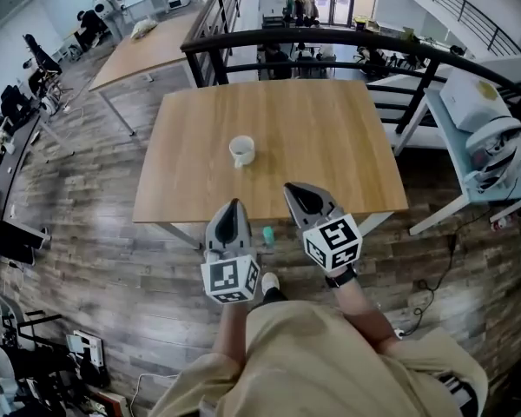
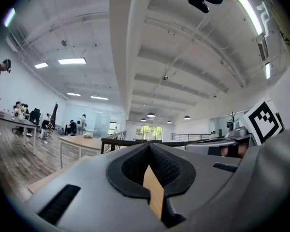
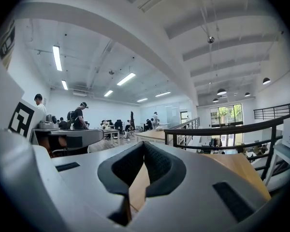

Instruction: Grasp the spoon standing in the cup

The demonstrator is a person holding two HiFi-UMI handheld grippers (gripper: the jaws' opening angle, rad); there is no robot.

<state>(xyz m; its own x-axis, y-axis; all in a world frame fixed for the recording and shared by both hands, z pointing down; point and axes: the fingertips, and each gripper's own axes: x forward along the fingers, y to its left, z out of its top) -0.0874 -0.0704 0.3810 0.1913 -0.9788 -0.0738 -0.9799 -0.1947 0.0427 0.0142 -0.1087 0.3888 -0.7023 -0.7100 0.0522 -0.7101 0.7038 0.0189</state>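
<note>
A white cup point(image 1: 241, 150) stands near the middle of the wooden table point(image 1: 330, 137); the head view is too small to make out a spoon in it. My left gripper point(image 1: 234, 204) hovers over the table's front edge, shut and empty, a good way short of the cup. To its right, my right gripper point(image 1: 292, 188) is also shut with nothing between its jaws. In the left gripper view the left gripper point(image 2: 148, 147) has its tips touching. The right gripper view shows the right gripper point(image 3: 144, 144) the same. Both views point up and miss the cup.
A black curved railing point(image 1: 330, 36) runs behind the table. A white bench point(image 1: 456, 137) with a machine stands at the right. Another long wooden table point(image 1: 148, 50) is at the back left. A small teal object point(image 1: 268, 234) lies on the floor beneath the front edge.
</note>
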